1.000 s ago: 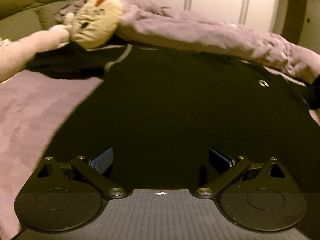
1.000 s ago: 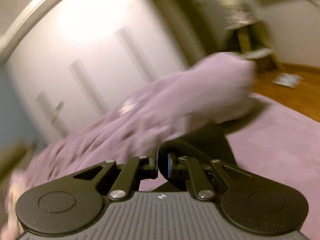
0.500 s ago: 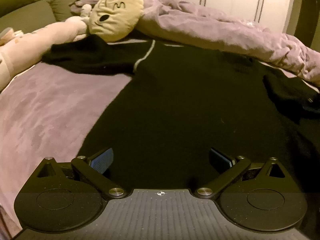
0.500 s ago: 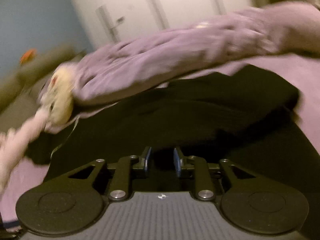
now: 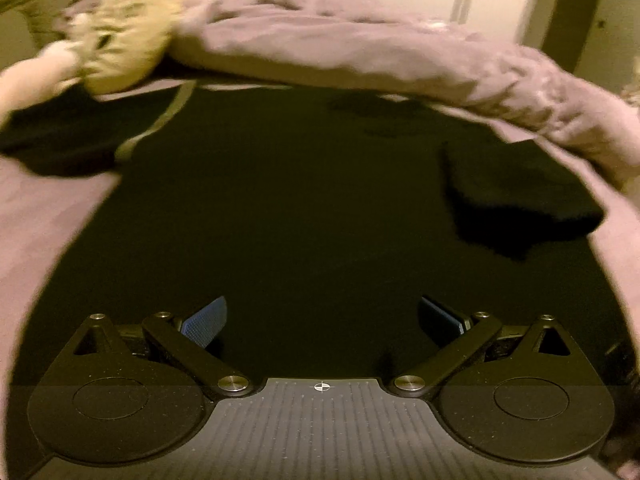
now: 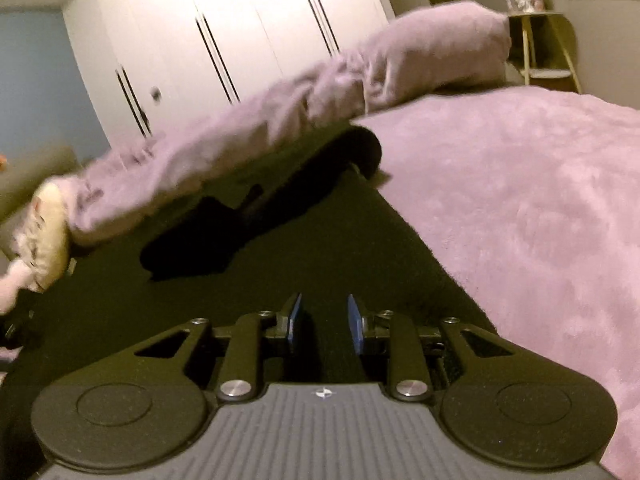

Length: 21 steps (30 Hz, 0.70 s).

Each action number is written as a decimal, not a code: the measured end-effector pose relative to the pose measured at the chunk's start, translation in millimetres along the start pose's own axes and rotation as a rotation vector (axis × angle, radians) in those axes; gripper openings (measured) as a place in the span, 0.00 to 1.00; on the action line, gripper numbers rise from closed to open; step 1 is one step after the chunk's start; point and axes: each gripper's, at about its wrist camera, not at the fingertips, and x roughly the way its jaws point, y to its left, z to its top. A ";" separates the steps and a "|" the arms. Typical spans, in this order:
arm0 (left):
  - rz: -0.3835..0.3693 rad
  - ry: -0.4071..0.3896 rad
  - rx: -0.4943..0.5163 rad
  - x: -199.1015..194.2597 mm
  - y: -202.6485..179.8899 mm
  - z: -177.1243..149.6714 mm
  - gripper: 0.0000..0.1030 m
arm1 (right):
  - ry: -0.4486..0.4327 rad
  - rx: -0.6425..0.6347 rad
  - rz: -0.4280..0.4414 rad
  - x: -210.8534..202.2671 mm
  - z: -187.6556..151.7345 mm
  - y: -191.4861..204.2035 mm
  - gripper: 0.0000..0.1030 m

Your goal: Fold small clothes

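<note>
A black sweater lies flat on the purple bed cover. Its right sleeve is folded in over the body, and the other sleeve stretches out to the left. My left gripper hovers wide open over the sweater's lower part with nothing between its fingers. In the right wrist view, my right gripper stands narrowly open above the sweater near its right edge, pads apart and gripping nothing. The folded sleeve lies ahead of it.
A crumpled purple blanket runs along the far side of the sweater. A cream plush toy lies at the far left. The bed cover spreads to the right. White wardrobe doors and a small side table stand behind.
My right gripper was shut on the black sleeve, carried it over the body, let it go and dropped low near the sweater's edge. The left gripper stayed open while its view shifted.
</note>
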 end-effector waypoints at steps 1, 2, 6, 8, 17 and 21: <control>-0.036 -0.002 0.000 6.4 -9.3 6.9 1.00 | -0.006 0.015 0.007 -0.9 1.0 -1.6 0.24; -0.077 0.002 0.001 13.8 -19.2 13.2 1.00 | -0.010 0.028 0.014 -2.5 1.9 -5.2 0.24; -0.217 0.041 -0.031 49.4 -54.2 38.2 1.00 | -0.031 0.071 0.056 -3.6 -1.9 -16.1 0.24; -0.272 0.093 -0.104 74.6 -65.8 49.4 1.00 | -0.033 0.081 0.069 -2.1 -2.2 -18.1 0.25; -0.138 0.119 0.029 131.2 -107.9 58.8 1.00 | -0.051 0.110 0.115 -3.2 -5.2 -24.3 0.29; -0.170 0.123 -0.019 133.0 -104.3 63.4 0.77 | -0.052 0.109 0.119 -3.4 -5.6 -23.8 0.30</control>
